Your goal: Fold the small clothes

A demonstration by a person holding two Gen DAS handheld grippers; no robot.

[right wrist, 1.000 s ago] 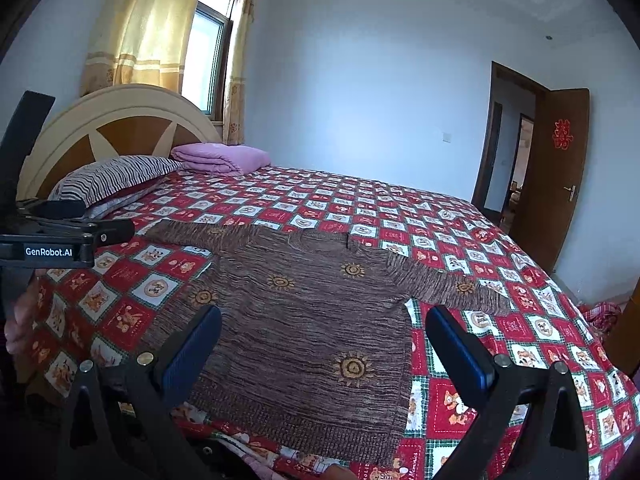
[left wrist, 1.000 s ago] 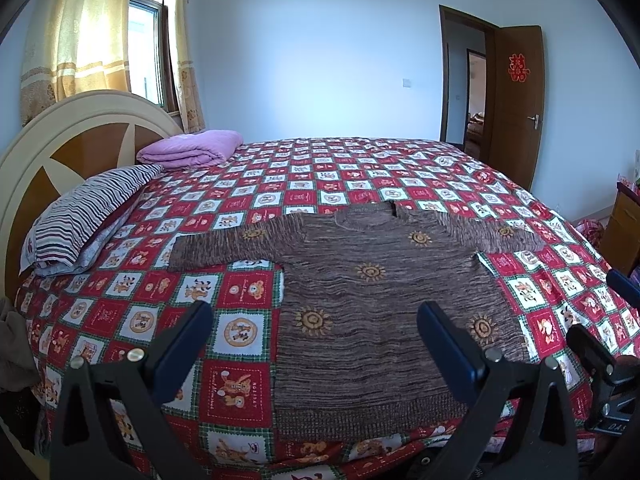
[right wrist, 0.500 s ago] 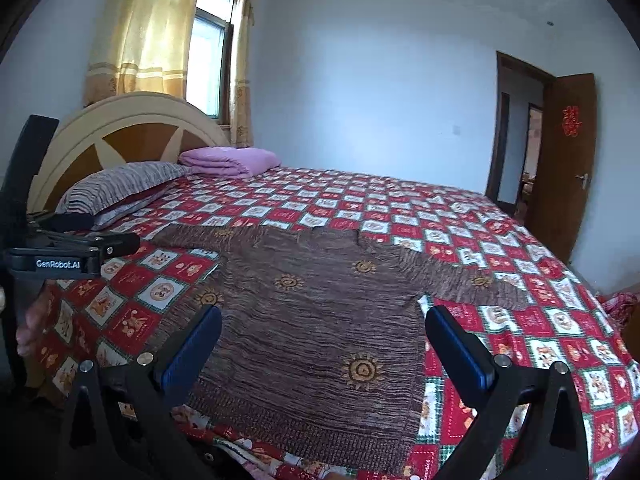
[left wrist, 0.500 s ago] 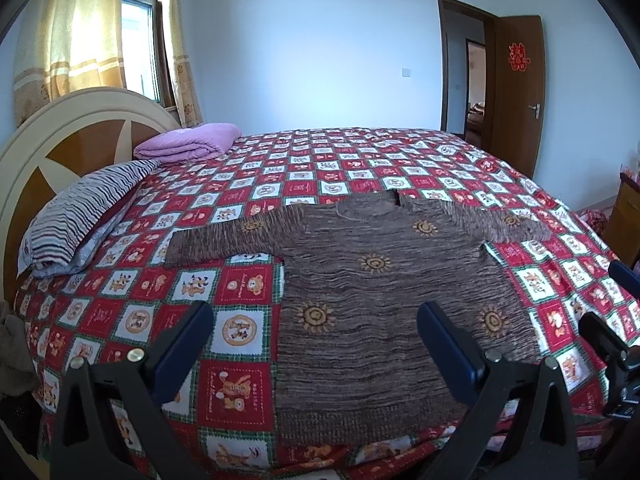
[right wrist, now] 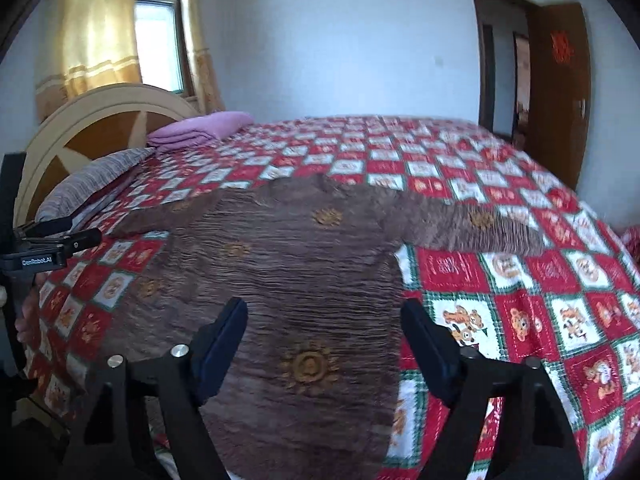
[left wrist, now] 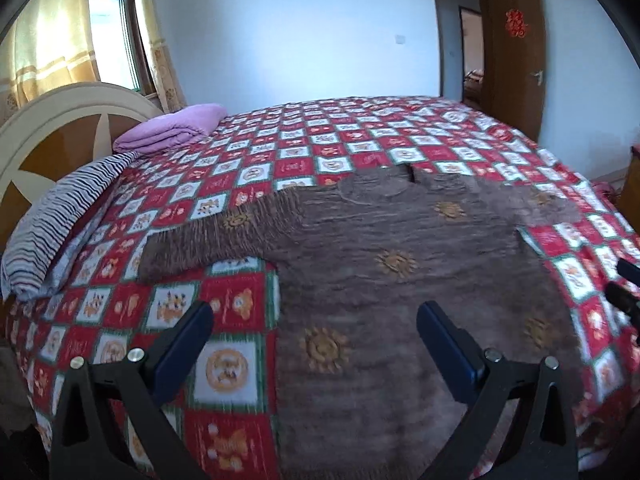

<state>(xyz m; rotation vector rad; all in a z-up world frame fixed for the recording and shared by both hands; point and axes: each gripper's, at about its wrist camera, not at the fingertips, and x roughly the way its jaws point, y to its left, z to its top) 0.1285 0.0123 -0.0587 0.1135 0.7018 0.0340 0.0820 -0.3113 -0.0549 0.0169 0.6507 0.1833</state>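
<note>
We see the bed (left wrist: 360, 128) in its checked quilt filling both views; on it the brown sweater (left wrist: 400, 280) lies flat, sleeves spread sideways, collar far from our fingers and hem nearest; its long axis runs away from us; our left gripper (left wrist: 314, 344) hangs released over the hem's left side, holding nothing; our right gripper (right wrist: 324, 340) is closing above the right side, nothing between its jaws yet.

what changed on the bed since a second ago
Both grippers moved in closer over the brown sweater. The right gripper has its jaws closing, with nothing between them yet; the left gripper stays open. The sweater still lies flat on the quilt, untouched.
</note>
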